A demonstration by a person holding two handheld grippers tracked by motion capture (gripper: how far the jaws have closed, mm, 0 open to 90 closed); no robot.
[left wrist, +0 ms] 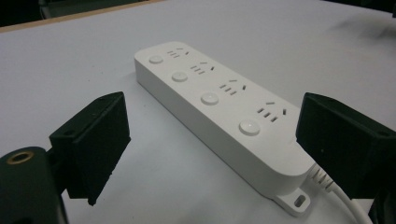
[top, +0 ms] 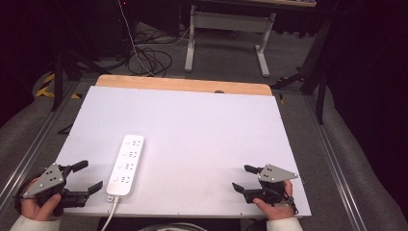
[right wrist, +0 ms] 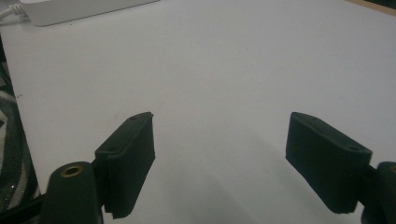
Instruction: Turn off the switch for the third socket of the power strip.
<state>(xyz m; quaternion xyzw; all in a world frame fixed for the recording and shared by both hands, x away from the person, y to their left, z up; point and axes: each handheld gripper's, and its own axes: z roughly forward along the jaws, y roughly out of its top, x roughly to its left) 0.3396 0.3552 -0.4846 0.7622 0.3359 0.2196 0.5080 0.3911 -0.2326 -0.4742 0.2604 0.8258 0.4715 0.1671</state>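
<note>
- Power strip [top: 125,164]: a white four-outlet bar that lies flat on the counter [top: 192,125], near the counter's left front corner. Its long axis runs roughly front to back, and its cable [top: 111,214] leaves the near end and drops over the front edge.
- Upper face of the strip, in the left gripper view: four round buttons, each beside its set of socket slots, all facing up. No plug sits in any outlet. A small mounting tab projects at the cable end.
- Left claw [top: 86,177]: held in the person's left hand [top: 36,204] at the counter's left front corner, just beside the strip's cable end. The jaws stand wide apart and grip nothing. In the left gripper view they frame the strip's near end [left wrist: 261,149], which suggests an aim at that end rather than a grasp in progress.
- Right claw [top: 243,178]: held in the person's right hand [top: 274,207] near the counter's right front corner, well apart from the strip. Its jaws are likewise spread wide and empty; between them lies bare counter surface.
- Right gripper view: the strip's cable end [right wrist: 70,11] appears far off at the upper left corner, so this claw points across the counter toward it.
- Judgement: both claws rest low at the front edge in a ready posture; the left, being nearest, seems placed to reach the strip first.
</note>
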